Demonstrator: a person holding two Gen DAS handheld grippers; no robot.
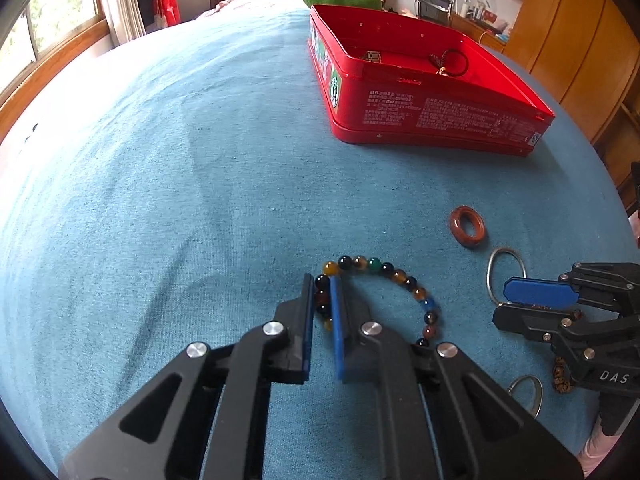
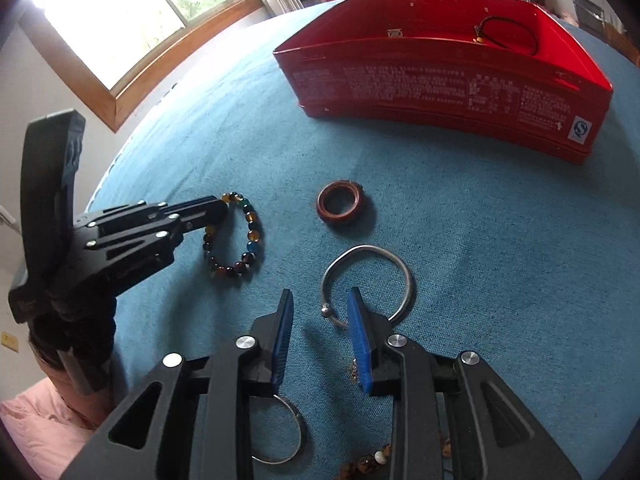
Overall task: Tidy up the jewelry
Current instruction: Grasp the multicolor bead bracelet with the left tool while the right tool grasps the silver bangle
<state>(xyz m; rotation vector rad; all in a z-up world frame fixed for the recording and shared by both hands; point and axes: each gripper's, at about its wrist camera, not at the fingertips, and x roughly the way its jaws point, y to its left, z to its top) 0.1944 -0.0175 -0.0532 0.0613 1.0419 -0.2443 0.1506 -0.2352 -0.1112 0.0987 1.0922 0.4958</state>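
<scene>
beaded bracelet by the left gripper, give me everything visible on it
The beaded bracelet is a closed loop of round glossy beads, stone or glass by the look, in amber, brown, black, green and blue. It lies flat on the blue bedspread, in front of the red tin and left of the brown ring. The left gripper has its fingers on either side of the loop's left portion, closed onto the beads or nearly so. Nothing else touches it.

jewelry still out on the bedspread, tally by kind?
Bead bracelets: 2 (multicolour bracelet, brown strand partly hidden under the right gripper)
Silver bangles: 2 (open bangle, second bangle)
Brown ring: 1
Total: 5
</scene>
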